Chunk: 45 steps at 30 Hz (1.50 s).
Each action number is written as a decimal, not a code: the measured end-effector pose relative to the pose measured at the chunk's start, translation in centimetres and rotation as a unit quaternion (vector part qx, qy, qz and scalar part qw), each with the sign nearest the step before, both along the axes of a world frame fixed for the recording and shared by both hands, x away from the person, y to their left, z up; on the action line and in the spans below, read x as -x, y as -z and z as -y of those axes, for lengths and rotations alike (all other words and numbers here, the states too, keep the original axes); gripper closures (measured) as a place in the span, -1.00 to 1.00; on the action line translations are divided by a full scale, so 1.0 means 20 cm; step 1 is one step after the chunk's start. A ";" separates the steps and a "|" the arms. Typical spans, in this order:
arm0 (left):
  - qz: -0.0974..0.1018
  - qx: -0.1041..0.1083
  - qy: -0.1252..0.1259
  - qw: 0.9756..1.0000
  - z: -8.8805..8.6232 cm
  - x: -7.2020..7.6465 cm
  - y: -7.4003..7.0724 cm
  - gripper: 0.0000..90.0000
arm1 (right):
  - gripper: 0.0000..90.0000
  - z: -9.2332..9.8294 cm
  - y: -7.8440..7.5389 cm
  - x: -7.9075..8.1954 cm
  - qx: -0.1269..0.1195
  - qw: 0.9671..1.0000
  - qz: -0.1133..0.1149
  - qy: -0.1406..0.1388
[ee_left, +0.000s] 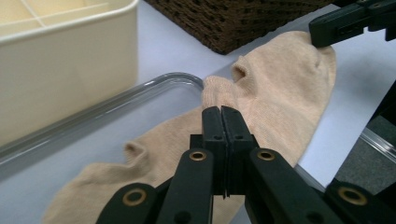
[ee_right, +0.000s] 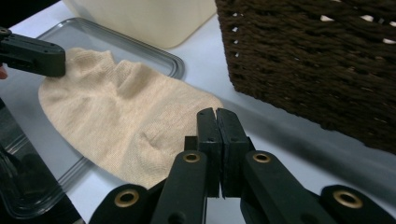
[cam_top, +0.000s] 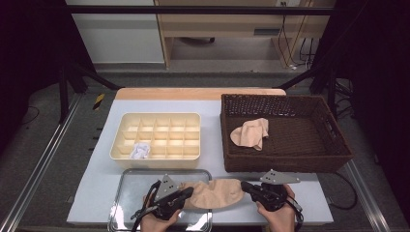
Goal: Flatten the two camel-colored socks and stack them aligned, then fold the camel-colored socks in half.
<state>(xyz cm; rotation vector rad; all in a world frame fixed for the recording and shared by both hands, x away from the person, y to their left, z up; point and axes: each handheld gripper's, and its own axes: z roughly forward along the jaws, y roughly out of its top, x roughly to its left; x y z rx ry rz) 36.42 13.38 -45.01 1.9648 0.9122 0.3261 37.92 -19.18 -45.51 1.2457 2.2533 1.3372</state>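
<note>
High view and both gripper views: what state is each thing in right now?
Beige sock on the table: spread flat, one end over the tray's rim, pinched at both ends.
Left gripper: shut on the sock.
Right gripper: shut on the sock.
Clear shallow tray: upright, partly under the sock.
Cream divided plastic box: open, white crumpled item in one front compartment.
Dark brown wicker basket: open, second beige sock crumpled inside.
</note>
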 end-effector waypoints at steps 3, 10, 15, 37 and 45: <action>-0.001 0.003 -0.005 1.000 -0.04 0.00 -0.01 0.97 | 1.00 -0.01 -0.01 0.00 -0.003 1.000 0.002 -0.003; -0.007 0.005 -0.016 1.000 -0.10 -0.02 -0.01 0.97 | 0.99 -0.05 -0.02 -0.01 -0.013 1.000 0.002 -0.014; -0.006 0.010 -0.020 1.000 -0.15 -0.02 -0.02 0.97 | 0.99 -0.09 -0.02 -0.01 -0.015 1.000 0.003 -0.022; 0.007 0.008 -0.045 0.999 -0.35 -0.02 -0.05 0.97 | 0.99 -0.28 -0.07 -0.04 -0.025 0.998 0.006 -0.062; -0.002 0.006 -0.054 0.999 -0.42 -0.03 -0.04 0.97 | 0.99 -0.36 -0.09 -0.05 -0.026 0.997 0.009 -0.077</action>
